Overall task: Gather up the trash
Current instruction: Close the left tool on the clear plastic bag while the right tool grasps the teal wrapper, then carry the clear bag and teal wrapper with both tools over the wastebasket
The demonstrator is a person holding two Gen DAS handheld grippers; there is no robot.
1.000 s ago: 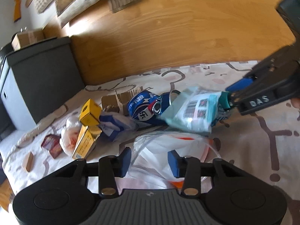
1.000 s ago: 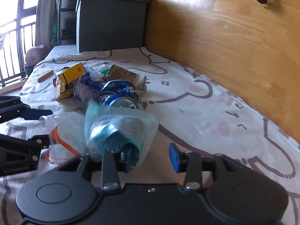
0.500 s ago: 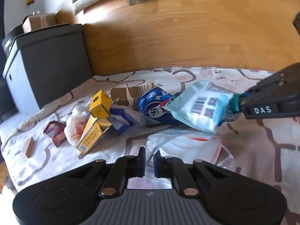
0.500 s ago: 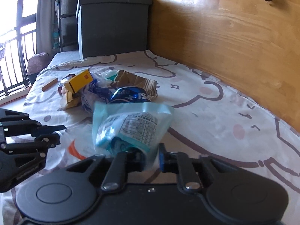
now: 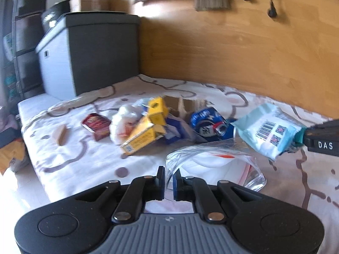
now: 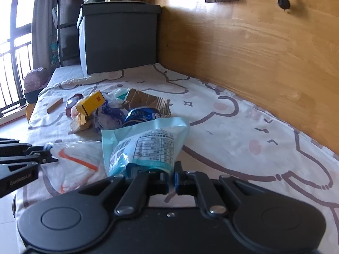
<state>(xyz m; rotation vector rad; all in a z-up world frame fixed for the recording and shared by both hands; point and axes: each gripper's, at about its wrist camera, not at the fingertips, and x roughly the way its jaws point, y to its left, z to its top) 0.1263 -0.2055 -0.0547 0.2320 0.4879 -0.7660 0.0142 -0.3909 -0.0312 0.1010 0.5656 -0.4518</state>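
My left gripper [image 5: 168, 180] is shut on the rim of a clear plastic bag [image 5: 214, 160] with orange marks, which lies on the patterned sheet [image 5: 84, 158]; the bag also shows in the right wrist view [image 6: 74, 163]. My right gripper [image 6: 171, 178] is shut on a light-blue snack packet [image 6: 146, 146] and holds it lifted just beyond the bag; the packet also shows in the left wrist view [image 5: 269, 131]. Behind lies a trash pile: a crushed blue can [image 5: 208, 122], yellow boxes [image 5: 146, 133], a red wrapper [image 5: 96, 124], torn cardboard [image 6: 148, 101].
A dark grey storage bin [image 5: 95, 53] stands at the far end of the bed. A wooden wall panel [image 6: 264, 42] runs along the right side. A small wooden block [image 5: 61, 134] lies left of the pile. The bed edge drops off at the left.
Both grippers went from open to shut: the left on the bag's rim, the right on the blue packet. Both then lifted and drew back from the pile.
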